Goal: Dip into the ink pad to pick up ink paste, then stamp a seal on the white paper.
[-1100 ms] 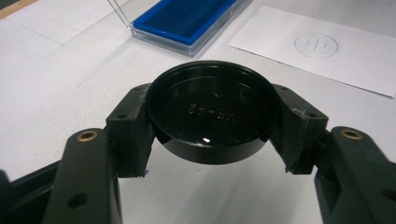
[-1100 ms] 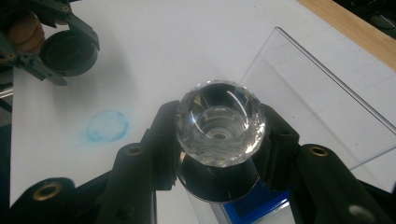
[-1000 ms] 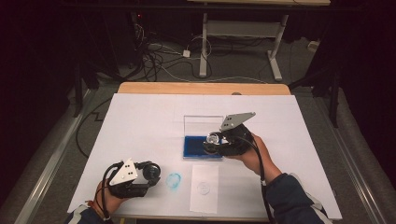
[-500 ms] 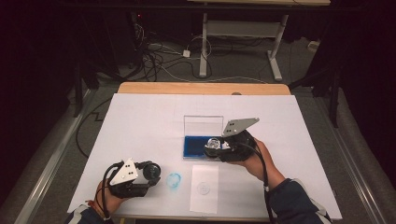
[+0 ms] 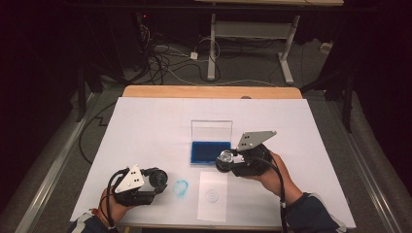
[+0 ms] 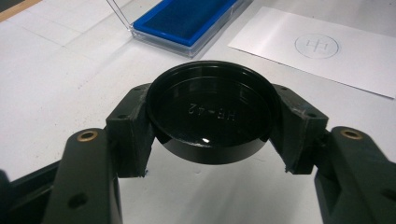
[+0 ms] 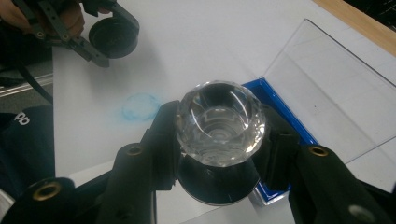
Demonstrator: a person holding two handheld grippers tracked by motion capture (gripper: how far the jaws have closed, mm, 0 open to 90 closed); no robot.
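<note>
Lens assembly work, judged mid-way: black lens cap (image 6: pixel 209 119) is off and clamped between the left gripper (image 6: pixel 208 135) jaws, side pads pressing its rim on both sides, inner face with moulded lettering turned toward the camera; in the high view left gripper (image 5: pixel 145 182) sits low near the table's front edge, cap (image 5: pixel 156 177) at its tip

White table cover (image 5: pixel 145 126) largest thing, carries all the rest. Clear-lidded case with blue foam tray (image 5: pixel 210 150) stands open, lid upright, just beyond the right gripper (image 5: pixel 227 159) jaws; in the right gripper view the blue tray (image 7: pixel 280 116) lies right behind and beside the jaw tips. White paper sheet with a printed circle-and-cross target (image 5: pixel 212 195) lies below the case, near side of the right jaws; target (image 6: pixel 316 45) shows ahead of the left jaws, well apart. Faint blue ring mark (image 5: pixel 180 188) on the cover, just past the left jaws' tip

Right gripper (image 7: pixel 217 154) jaws clenched on a faceted clear glass piece with a dark base (image 7: pixel 218 123), held just off the tray's edge, above table

Done, as far as visible: glass piece out of case, cap separated. Left, my guess: bring piece to the printed target or fit cap, unclear which; nothing rests on the target yet
</note>
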